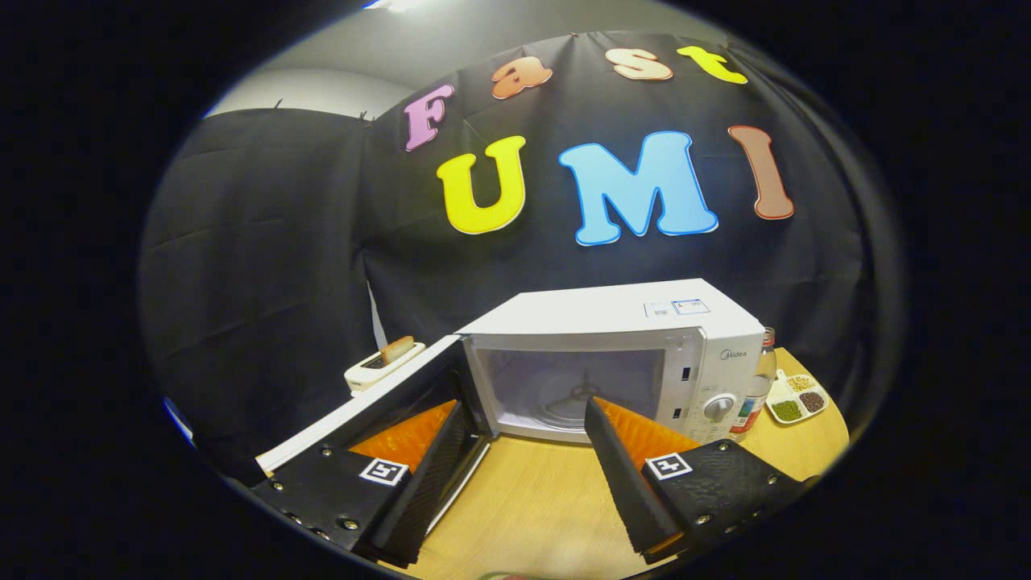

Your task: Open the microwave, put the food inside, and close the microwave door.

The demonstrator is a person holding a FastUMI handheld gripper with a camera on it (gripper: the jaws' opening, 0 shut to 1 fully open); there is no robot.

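White microwave (620, 354) open; gripper (527, 419) spread, empty; door (378, 403) part-hidden.

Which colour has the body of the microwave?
White, seen in the gripper view: the microwave stands beyond the open, empty claw.

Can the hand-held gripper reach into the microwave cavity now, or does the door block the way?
Probably yes. The hand-held gripper is open and holds nothing, and the microwave stands just ahead of its fingers. Its door is swung wide open beside one finger, so the cavity faces the gripper, with bare table between.
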